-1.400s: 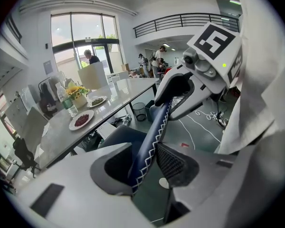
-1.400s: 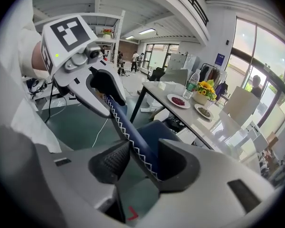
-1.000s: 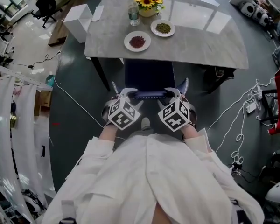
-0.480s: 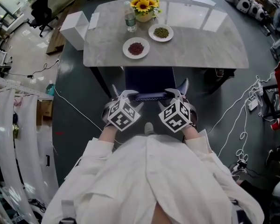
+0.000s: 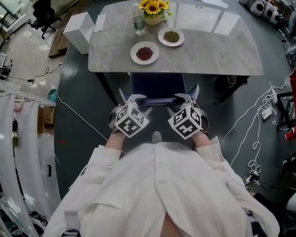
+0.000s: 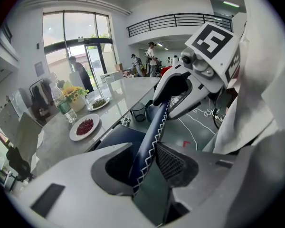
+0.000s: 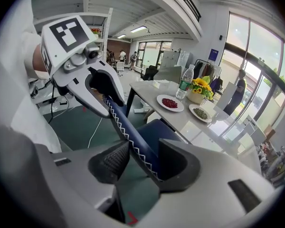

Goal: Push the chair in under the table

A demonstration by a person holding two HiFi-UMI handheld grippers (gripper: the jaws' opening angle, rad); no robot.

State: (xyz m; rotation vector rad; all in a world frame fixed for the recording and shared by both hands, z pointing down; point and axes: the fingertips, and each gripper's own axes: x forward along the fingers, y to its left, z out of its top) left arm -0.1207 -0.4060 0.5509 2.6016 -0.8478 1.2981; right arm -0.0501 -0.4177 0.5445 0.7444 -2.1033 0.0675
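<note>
The dark blue chair (image 5: 158,85) stands with its seat partly under the grey table (image 5: 212,53). Its backrest top (image 5: 159,101), edged with white zigzag stitching, runs between my two grippers. My left gripper (image 5: 130,100) is shut on the backrest's left end, and the stitched edge (image 6: 149,137) sits between its jaws. At the backrest's right end my right gripper (image 5: 187,97) is shut on the same edge (image 7: 133,146). Each gripper shows in the other's view: the right gripper (image 6: 180,91) and the left gripper (image 7: 99,87).
On the table are a plate of red beans (image 5: 144,53), a plate of green beans (image 5: 170,36), a water bottle (image 5: 138,19) and a sunflower pot (image 5: 153,6). A dark table leg (image 5: 104,83) stands left of the chair. White boxes (image 5: 79,26) and loose cables (image 5: 256,127) lie on the floor.
Chair and both grippers have slid a little toward the table, so more of the seat is under its edge. Both grips are unchanged.
</note>
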